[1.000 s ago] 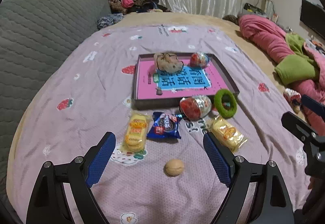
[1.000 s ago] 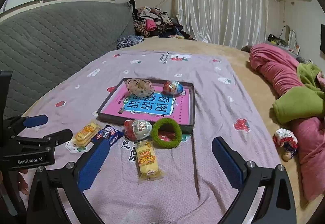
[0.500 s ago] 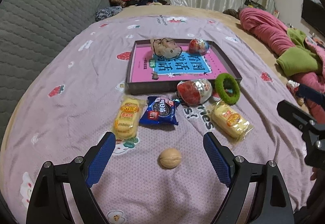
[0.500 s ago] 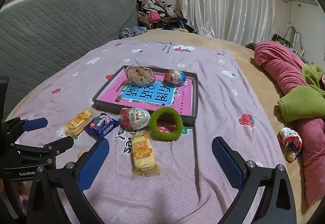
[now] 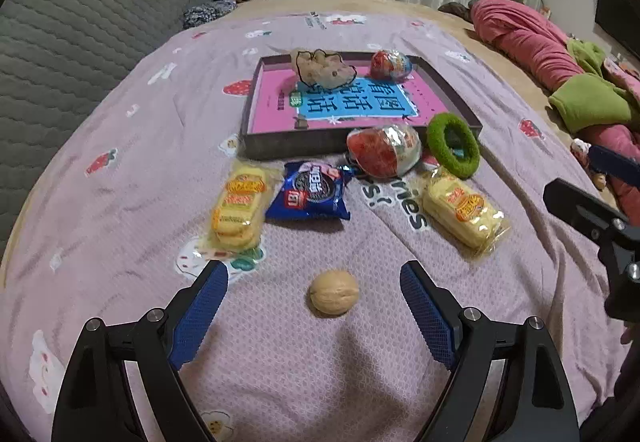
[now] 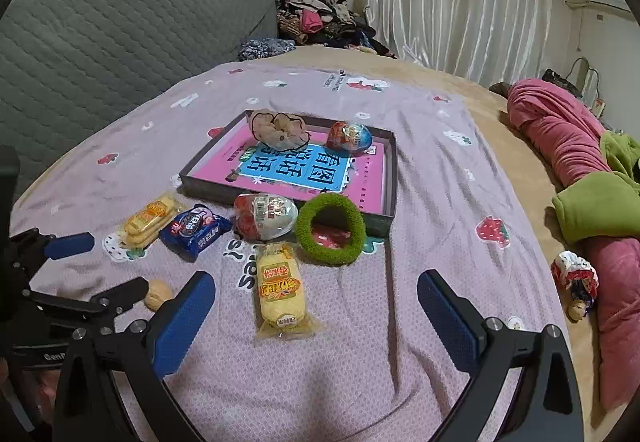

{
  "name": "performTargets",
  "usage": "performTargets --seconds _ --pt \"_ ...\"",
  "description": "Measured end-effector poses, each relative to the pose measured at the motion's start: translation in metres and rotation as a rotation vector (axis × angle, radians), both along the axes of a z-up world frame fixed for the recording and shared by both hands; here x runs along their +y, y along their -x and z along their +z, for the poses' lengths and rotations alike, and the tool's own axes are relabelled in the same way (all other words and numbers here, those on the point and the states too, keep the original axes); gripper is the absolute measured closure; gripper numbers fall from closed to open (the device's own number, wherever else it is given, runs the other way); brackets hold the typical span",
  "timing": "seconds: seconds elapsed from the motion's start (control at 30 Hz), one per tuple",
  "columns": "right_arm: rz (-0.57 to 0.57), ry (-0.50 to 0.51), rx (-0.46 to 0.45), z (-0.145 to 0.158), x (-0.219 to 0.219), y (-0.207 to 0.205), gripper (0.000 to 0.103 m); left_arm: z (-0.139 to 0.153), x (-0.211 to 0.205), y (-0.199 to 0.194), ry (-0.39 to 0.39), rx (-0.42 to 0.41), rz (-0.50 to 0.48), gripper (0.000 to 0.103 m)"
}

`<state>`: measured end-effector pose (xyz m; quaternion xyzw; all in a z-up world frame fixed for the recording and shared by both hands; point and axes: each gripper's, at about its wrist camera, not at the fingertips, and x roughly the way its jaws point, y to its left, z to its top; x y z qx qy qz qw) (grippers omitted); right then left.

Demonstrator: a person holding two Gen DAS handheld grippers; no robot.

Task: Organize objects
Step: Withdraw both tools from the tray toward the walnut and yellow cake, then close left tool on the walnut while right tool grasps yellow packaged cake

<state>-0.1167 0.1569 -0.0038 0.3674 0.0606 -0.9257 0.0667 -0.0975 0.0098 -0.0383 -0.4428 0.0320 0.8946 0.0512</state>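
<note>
Lilac bedspread (image 5: 120,201) covers the bed, with a grey headboard (image 5: 72,53) along its left edge and pink bedding (image 6: 560,137) heaped at the right edge. Left tongs (image 5: 314,276) stand wide and hold nothing; a walnut (image 5: 333,298) lies on the spread between the blue pads, touching neither. Right tongs (image 6: 316,286) are also wide and empty, with a yellow cake pack (image 6: 280,286) lying just ahead between the fingers, untouched. Open cloth lies bare near the tongs and toward the left edge. Mid-bed sits a shallow tray (image 5: 280,149) holding a pink book (image 5: 352,105), a beige scrunchie (image 5: 322,67) and a foil egg (image 5: 390,63). Just outside its near wall lie a second foil egg (image 5: 384,149), a green scrunchie (image 5: 452,145), a blue biscuit pack (image 5: 310,195) and another cake pack (image 5: 240,213).
</note>
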Motion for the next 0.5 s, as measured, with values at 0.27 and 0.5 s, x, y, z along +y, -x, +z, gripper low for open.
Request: performTargets --seconds 0.27,0.5 --pt "-0.002 -0.009 -0.021 -0.011 -0.003 0.004 0.001 -0.018 0.001 0.001 -0.016 -0.034 -0.003 0.014" --pt "-0.002 -0.02 -0.051 -0.028 -0.006 0.012 0.001 -0.027 -0.003 0.005 -0.026 -0.053 -0.003 0.014"
